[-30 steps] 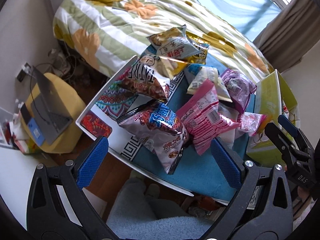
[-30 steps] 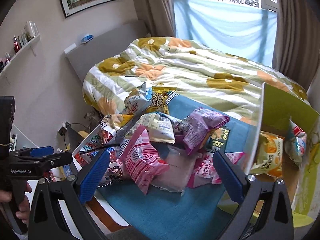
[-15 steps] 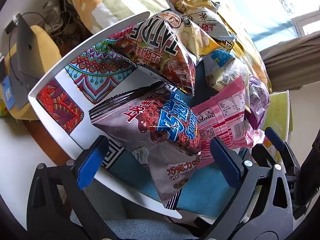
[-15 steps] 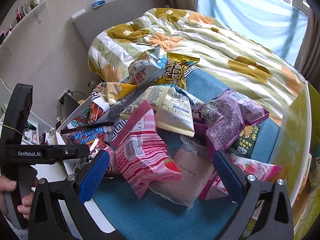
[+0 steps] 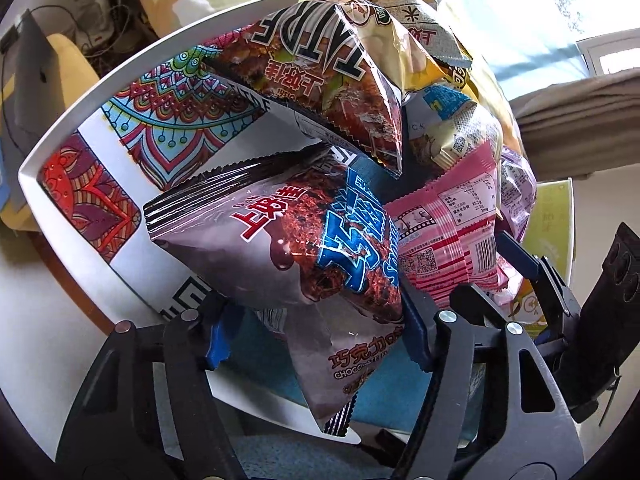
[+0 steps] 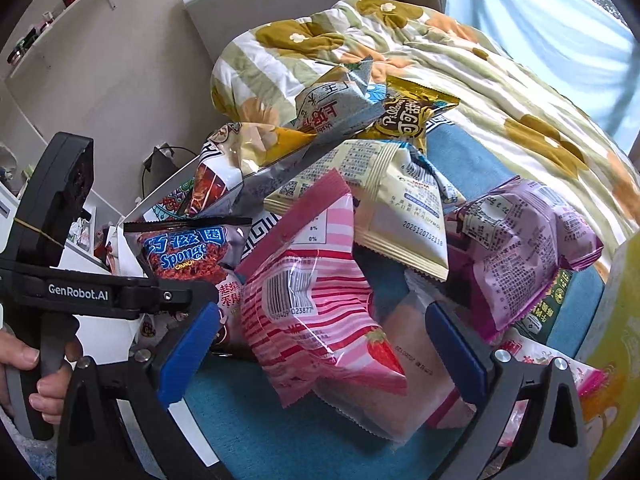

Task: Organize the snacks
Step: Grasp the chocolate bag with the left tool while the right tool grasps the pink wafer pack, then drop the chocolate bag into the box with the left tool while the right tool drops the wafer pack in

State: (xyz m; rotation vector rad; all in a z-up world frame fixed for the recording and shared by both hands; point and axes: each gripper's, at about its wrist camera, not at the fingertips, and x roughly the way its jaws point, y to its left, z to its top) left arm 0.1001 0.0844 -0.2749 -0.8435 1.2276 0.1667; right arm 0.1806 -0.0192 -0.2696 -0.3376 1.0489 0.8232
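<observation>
A brown chocolate sponge snack bag (image 5: 280,248) lies at the near edge of the snack pile on a white patterned tray (image 5: 160,92). My left gripper (image 5: 316,334) is closing on it, with a blue pad pressed against each side of the bag's lower half. In the right wrist view a pink striped strawberry bag (image 6: 316,292) lies between the pads of my right gripper (image 6: 322,354), which stands open and does not touch it. The same pink bag (image 5: 452,248) sits right of the chocolate bag.
Piled behind are a red-brown bag (image 5: 328,88), a cream bag (image 6: 396,208), a purple bag (image 6: 524,248) and a gold bag (image 6: 408,124). A yellow-green box (image 6: 616,320) stands at the right. A bed (image 6: 440,60) lies beyond. A hand (image 6: 24,368) holds the left gripper's handle.
Both grippers have come down close to the pile. The left jaws have narrowed from wide open onto the chocolate bag. The right jaws stay wide around the pink bag.
</observation>
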